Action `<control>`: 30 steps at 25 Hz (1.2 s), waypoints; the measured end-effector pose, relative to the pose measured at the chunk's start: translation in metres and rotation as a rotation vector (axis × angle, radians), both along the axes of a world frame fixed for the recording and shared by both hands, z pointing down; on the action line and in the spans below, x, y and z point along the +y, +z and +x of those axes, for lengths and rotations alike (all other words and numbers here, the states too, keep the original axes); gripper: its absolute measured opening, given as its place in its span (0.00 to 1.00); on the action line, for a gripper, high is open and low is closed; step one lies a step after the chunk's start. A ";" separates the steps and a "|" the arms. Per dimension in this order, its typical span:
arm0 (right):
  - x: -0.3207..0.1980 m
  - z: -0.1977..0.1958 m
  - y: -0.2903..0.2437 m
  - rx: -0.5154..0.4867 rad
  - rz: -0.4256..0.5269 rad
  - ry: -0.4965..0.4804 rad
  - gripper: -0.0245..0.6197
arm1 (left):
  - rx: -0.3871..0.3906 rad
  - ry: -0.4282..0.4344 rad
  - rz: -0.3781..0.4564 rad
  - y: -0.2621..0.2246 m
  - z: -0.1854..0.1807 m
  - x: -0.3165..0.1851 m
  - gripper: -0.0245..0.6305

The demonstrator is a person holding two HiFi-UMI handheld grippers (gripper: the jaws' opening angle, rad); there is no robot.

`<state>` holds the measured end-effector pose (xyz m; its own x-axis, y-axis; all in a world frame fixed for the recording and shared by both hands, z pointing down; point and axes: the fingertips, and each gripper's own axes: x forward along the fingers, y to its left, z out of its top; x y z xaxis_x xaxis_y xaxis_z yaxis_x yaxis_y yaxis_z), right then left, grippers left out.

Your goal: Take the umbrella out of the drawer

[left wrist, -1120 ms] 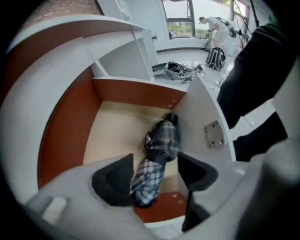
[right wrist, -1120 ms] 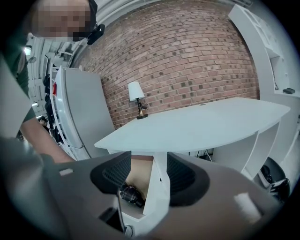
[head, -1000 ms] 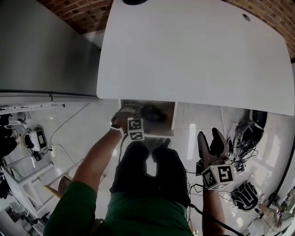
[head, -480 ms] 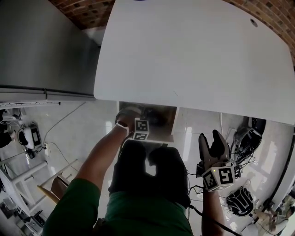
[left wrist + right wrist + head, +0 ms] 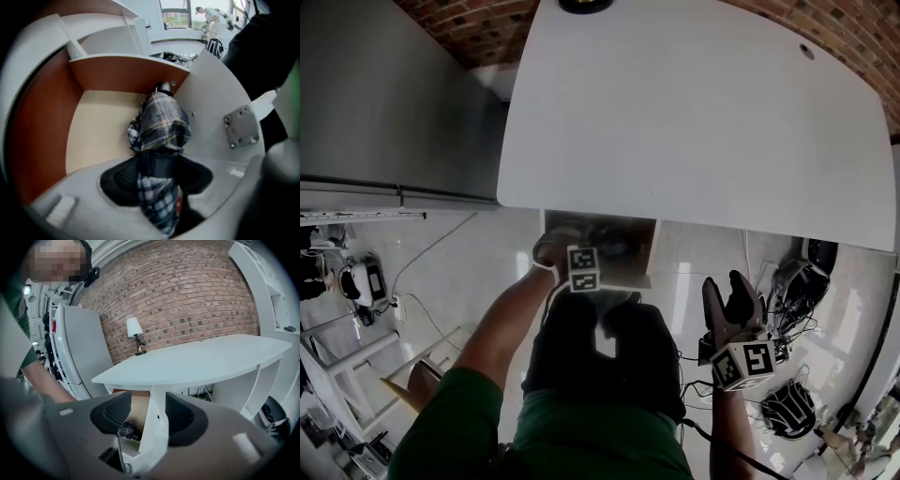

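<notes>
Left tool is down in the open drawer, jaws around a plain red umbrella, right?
No: the umbrella is dark plaid, not plain red, as the left gripper view shows. The left tool is in the open drawer, its jaws just closing onto it.

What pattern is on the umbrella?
The umbrella is dark plaid with pale stripes; clearest in left gripper view.

No word, number or brand name can be read in any of the views. The only printed signs are black-and-white square markers (coded block patterns, not letters). They stand on the faces of the left cube, which shows two of them one above the other, and of the right cube, which shows one large marker facing up and part of another on its side.
</notes>
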<state>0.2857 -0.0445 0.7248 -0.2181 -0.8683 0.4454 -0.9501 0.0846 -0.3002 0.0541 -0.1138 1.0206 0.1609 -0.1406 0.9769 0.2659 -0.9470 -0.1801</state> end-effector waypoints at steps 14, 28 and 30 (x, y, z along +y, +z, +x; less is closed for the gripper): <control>-0.016 -0.021 -0.129 -0.029 0.045 -0.028 0.39 | 0.252 -0.263 -0.043 -0.195 -0.021 0.020 0.34; -0.051 -0.046 -0.239 -0.094 0.141 -0.021 0.39 | 0.572 -0.623 -0.004 -0.380 -0.048 -0.008 0.34; -0.053 -0.048 -0.251 -0.098 0.156 -0.011 0.39 | 0.631 -0.680 -0.015 -0.401 -0.051 -0.015 0.35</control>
<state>0.2373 -0.0976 0.4734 -0.2636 -0.9226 0.2818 -0.9159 0.1476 -0.3733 0.0034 -0.1285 0.6194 0.5511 -0.3877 0.7389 -0.4909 -0.8667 -0.0887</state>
